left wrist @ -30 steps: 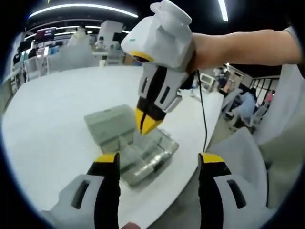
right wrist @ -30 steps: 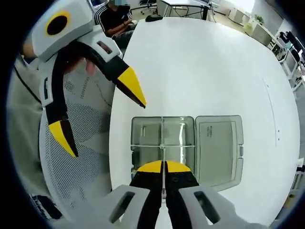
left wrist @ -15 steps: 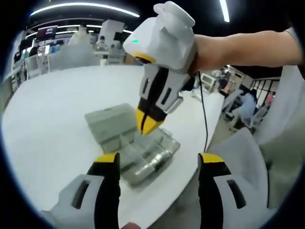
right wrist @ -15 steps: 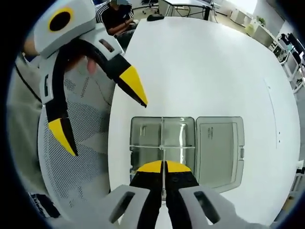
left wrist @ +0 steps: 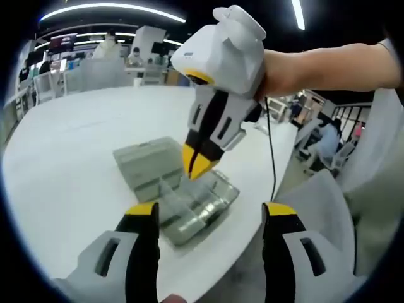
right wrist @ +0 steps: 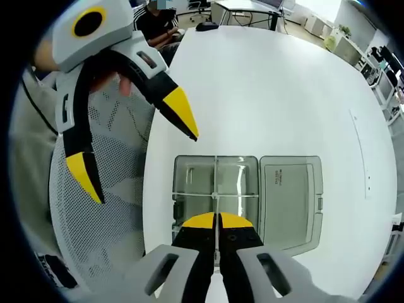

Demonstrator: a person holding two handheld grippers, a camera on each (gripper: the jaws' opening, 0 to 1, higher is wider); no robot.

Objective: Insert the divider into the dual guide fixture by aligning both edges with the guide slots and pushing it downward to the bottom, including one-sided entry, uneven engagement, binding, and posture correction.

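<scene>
- The right claw (right wrist: 216, 221) is clenched on the top edge of a thin clear divider (right wrist: 215, 205), held upright over the open clear compartment box (right wrist: 216, 183) on the white tabletop (right wrist: 271, 88).
- The left claw (right wrist: 132, 145) hangs released, well off to the side.
- The divider looks light, stiff, slippery and likely brittle; gripping it mid-edge should keep it level.

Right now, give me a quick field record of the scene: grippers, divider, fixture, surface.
right gripper: shut on the divider, above the box
divider: thin clear sheet pinched between the yellow tips, edge-on, lined up with the box's middle partition
fixture: clear plastic box, lid open flat beside it
left gripper: open, holding nothing, off to the side of the box
surface: white round table
insertion depth: cannot tell
</scene>
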